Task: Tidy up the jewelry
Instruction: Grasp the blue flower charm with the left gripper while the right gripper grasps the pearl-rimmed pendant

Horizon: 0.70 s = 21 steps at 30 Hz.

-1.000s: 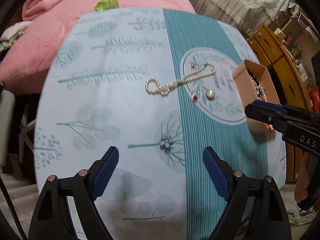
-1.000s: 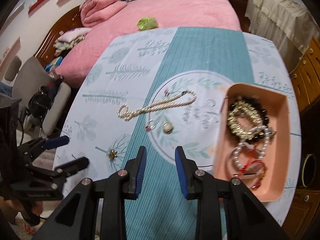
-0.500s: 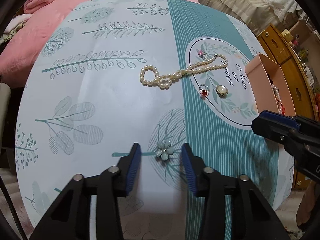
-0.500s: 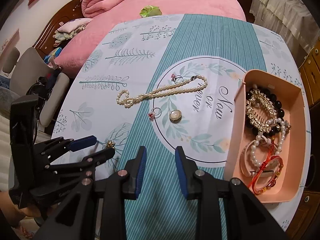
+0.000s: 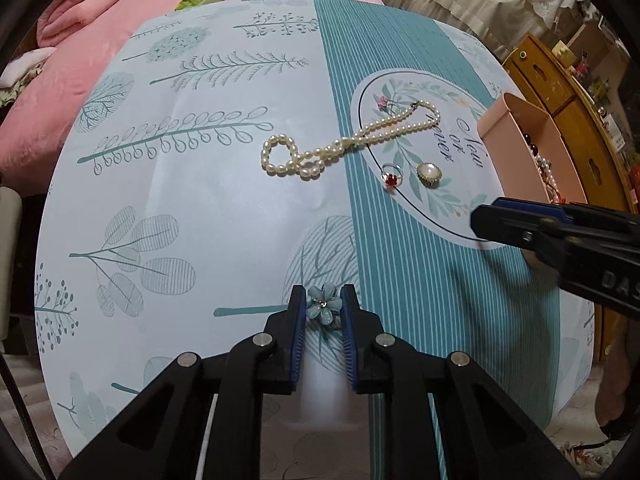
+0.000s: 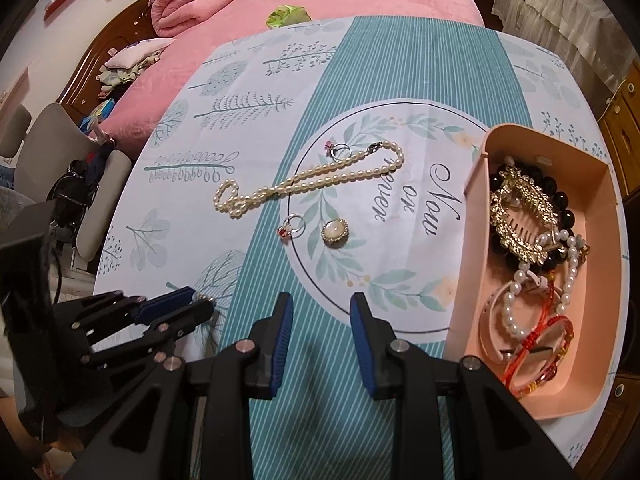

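Between the left gripper's blue pads sits the flower brooch, low on the desk near its front edge, and the fingers look clenched on it from both sides, though whether they truly bear on it or only flank it is hard to tell; the hold seems to be on thin petal edges, so the brooch could twist or pop out as it is lifted, or the tablecloth could be pinched up with it. The right gripper hovers released and empty over the teal stripe beside the pink tray, and a careless swing of either tool could nudge the tray or drag the pearl necklace, the red ring or the oval brooch. From the right view the flower is hidden behind the left fingers, the tray's contents overlap in a tangle, and its far side is cut off in the left view
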### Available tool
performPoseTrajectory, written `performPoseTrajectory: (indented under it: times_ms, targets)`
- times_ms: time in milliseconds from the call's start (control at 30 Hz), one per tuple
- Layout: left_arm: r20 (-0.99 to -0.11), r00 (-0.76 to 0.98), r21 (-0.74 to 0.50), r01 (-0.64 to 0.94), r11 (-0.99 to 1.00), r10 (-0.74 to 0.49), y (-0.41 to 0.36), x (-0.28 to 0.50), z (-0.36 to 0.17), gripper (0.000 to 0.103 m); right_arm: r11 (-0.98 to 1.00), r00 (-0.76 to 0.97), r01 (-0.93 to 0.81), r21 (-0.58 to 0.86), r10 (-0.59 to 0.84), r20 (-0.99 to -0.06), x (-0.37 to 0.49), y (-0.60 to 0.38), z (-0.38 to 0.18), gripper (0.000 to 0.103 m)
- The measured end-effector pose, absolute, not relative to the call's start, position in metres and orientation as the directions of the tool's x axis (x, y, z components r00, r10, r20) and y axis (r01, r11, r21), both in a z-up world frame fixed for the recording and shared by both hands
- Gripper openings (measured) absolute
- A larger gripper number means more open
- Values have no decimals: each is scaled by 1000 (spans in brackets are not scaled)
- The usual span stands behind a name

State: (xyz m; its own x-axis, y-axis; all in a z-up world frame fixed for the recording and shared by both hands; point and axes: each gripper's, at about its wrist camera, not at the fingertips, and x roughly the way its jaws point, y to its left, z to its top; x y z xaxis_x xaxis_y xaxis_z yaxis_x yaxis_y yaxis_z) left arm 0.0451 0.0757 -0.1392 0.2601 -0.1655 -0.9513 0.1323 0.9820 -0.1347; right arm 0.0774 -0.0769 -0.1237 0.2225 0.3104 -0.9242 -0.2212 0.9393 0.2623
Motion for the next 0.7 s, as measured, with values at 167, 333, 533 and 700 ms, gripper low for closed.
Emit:
performPoseTrajectory:
  times_ms: [167,333,533,700]
  targets:
    - [-947,277,-140,100,985,-163,88,50,-132,15,943,226,-232,241,293,-929,89,-70,-129,30]
    - [-946,276,-159,67,985,-172,103,58,-131,15,949,234,-245,197,255,-938,102,-63,-137,30]
    - [-945,274,-174,35,984,-177,118,62,-130,15,947,244,-290,138,212,-946,112,-53,-144,30]
    - [-947,267,-178,26,984,-178,123,63,-132,15,923,245,-373,96,198,-949,115,-47,-149,30]
